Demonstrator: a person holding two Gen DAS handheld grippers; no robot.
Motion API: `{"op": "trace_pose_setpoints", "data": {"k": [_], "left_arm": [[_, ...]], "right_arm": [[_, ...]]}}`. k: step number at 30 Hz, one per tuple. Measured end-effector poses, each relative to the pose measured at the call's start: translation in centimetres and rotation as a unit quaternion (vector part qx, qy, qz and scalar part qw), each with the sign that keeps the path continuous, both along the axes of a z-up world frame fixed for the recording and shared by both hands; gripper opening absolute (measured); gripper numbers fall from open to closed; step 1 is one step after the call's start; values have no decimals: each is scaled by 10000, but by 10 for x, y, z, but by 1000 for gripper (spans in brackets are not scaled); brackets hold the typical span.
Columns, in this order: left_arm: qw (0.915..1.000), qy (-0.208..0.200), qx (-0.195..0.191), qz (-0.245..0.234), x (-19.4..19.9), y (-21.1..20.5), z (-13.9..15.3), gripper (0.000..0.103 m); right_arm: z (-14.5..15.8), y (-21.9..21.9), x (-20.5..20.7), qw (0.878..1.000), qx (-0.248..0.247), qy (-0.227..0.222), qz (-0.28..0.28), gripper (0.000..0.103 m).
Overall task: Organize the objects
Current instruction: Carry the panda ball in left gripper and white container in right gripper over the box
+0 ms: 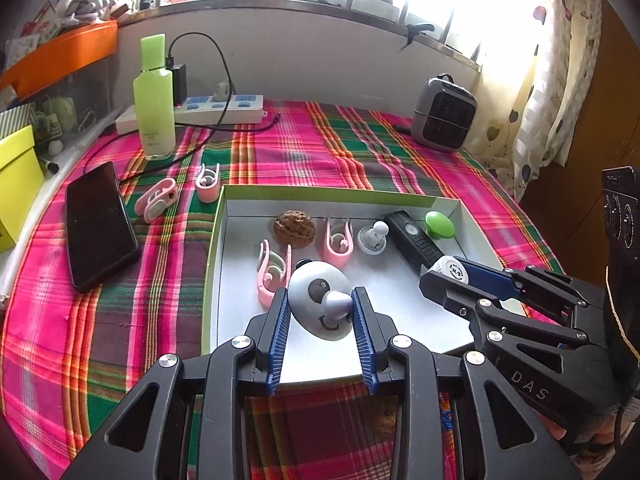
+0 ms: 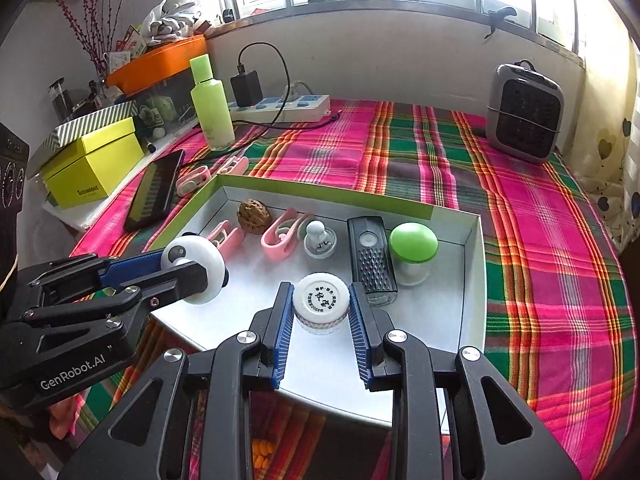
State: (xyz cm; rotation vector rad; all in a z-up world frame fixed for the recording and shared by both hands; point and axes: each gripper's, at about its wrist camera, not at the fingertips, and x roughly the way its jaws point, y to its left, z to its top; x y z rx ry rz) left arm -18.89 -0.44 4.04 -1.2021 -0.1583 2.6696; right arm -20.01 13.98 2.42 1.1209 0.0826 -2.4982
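Left hand-held gripper [image 1: 320,304] clamped on panda-face disc [image 1: 318,300], near-left over white tray [image 1: 218,248]. Right hand-held gripper [image 2: 320,300] clamped on white-capped jar [image 2: 321,307], tray centre; cap print illegible, poss. Chinese. Gripper bodies marked "GenRobot.AI", "DAS". Yellow box [image 2: 92,168] far left, label unreadable.

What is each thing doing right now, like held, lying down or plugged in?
Left gripper: shut on panda toy.
Right gripper: shut on white jar.
Green bottle: upright, capped.
Phone: lying flat, screen dark.
Charger: plugged into power strip.
Tray: open, lidless.
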Motion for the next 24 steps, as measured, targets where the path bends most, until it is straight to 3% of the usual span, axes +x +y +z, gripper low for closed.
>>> {"op": "trace_pose_setpoints", "data": {"k": [24], "left_arm": [[9995, -287, -149, 17, -28, -4, -21, 29]], "right_arm": [[-18, -15, -34, 9995, 19, -234, 220, 29]]}}
